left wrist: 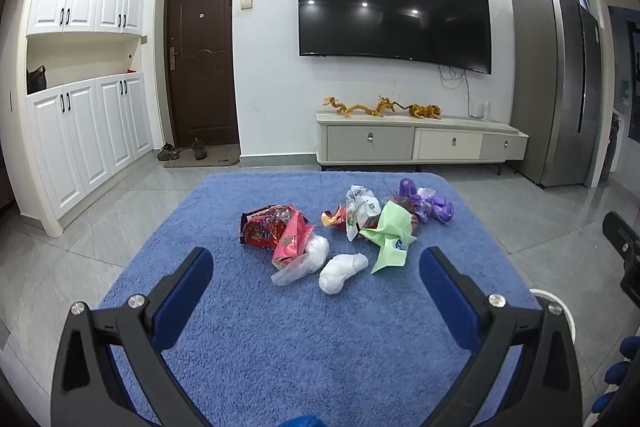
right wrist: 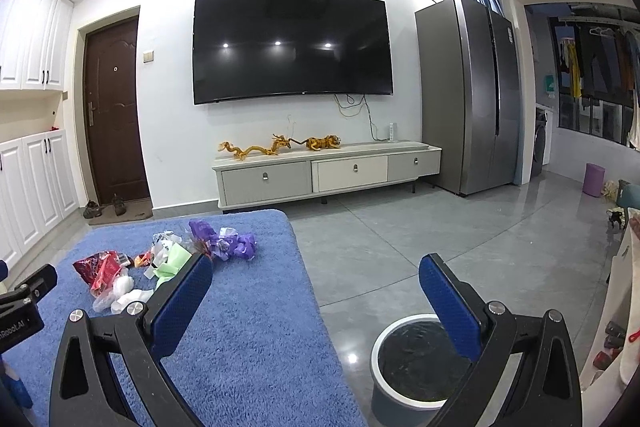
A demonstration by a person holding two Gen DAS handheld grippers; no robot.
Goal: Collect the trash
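Several pieces of trash lie on a blue fluffy cloth (left wrist: 248, 339): a red snack wrapper (left wrist: 266, 227), a white crumpled tissue (left wrist: 340, 271), a green paper (left wrist: 390, 233), a white printed bag (left wrist: 360, 207) and a purple wrapper (left wrist: 428, 201). My left gripper (left wrist: 316, 267) stands open just short of the white tissue, nothing between its blue pads. My right gripper (right wrist: 316, 277) is open too, off the cloth's right edge. A round bin (right wrist: 416, 359) with a dark liner stands on the floor below the right finger (right wrist: 452, 303). The same trash pile (right wrist: 168, 259) shows at left.
A low TV cabinet (right wrist: 328, 171) with golden figurines stands against the far wall under a large TV (right wrist: 292, 45). A grey fridge (right wrist: 468, 91) is at the right, white cupboards (left wrist: 88, 131) and a brown door (left wrist: 200, 55) at the left. Grey tiled floor (right wrist: 440, 239) surrounds the cloth.
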